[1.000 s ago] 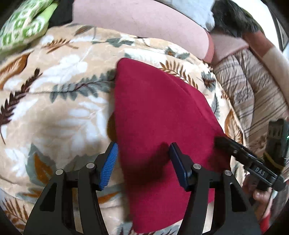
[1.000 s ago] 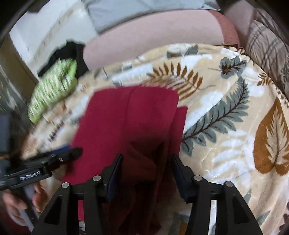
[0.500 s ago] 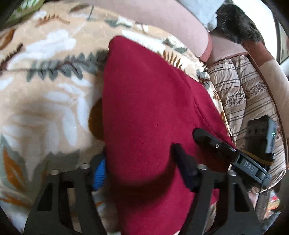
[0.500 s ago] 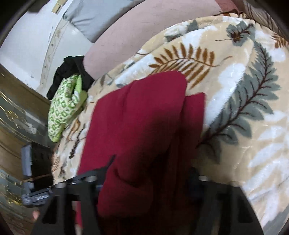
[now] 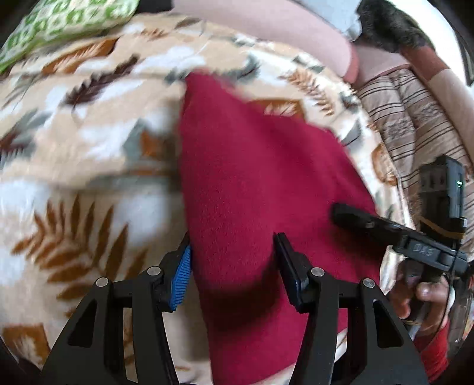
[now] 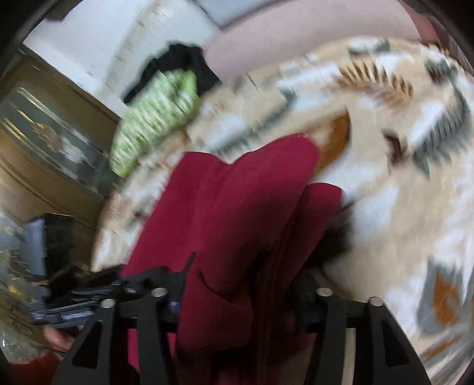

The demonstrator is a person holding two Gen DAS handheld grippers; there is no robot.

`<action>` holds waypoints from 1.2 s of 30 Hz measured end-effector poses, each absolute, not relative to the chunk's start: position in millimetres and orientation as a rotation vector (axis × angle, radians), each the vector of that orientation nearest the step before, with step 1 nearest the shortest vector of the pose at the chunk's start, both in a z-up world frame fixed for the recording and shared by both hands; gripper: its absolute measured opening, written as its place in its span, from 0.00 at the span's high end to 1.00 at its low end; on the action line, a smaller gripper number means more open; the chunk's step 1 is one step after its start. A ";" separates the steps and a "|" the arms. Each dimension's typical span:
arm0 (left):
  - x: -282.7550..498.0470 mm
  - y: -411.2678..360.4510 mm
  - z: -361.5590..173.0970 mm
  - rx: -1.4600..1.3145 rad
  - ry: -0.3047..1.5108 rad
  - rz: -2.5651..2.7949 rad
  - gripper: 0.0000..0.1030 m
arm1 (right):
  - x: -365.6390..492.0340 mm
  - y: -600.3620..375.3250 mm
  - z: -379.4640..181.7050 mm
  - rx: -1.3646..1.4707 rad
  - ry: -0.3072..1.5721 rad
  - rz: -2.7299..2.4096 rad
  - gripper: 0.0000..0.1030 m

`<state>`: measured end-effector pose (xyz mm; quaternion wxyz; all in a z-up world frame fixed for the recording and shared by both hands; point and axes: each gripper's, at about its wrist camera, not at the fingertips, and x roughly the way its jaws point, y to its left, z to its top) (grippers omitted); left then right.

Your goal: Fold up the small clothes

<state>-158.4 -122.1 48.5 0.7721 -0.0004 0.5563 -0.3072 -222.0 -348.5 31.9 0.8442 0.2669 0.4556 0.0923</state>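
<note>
A dark red garment [image 5: 260,183] lies on the leaf-print blanket [image 5: 89,154]. My left gripper [image 5: 232,266] is open, its fingers astride the garment's near left edge, with the cloth between them. My right gripper [image 6: 240,284] is open, and a bunched fold of the red garment [image 6: 237,213] stands between its fingers, hiding their tips. The right gripper also shows in the left wrist view [image 5: 385,231], resting on the garment's right side. The left gripper shows at the left of the right wrist view [image 6: 89,293]. Both views are motion-blurred.
A green patterned cloth [image 5: 59,26] and a black item [image 6: 177,68] lie at the blanket's far left. A pink bolster [image 5: 266,26] runs along the back. A striped quilt [image 5: 414,124] lies to the right. A wooden cabinet [image 6: 44,142] stands at the left.
Both grippers have moved with the garment, and the red cloth has shifted and bunched up between the right fingers. The left gripper has drawn back from the lifted cloth to the garment's edge.
</note>
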 end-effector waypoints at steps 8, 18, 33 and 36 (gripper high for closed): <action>-175.3 -117.1 79.7 0.044 1.054 -0.597 0.45 | -249.6 -348.2 83.6 0.450 0.824 0.056 0.46; -178.2 -142.4 54.6 0.146 1.054 -0.532 0.42 | -208.9 -312.3 35.1 0.238 0.928 0.025 0.58; -191.8 -145.7 60.5 0.174 1.023 -0.484 0.42 | -255.0 -286.8 35.9 0.115 0.987 -0.005 0.58; -200.5 -146.9 70.0 0.199 0.978 -0.486 0.42 | -265.5 -294.0 44.0 0.187 0.958 0.002 0.58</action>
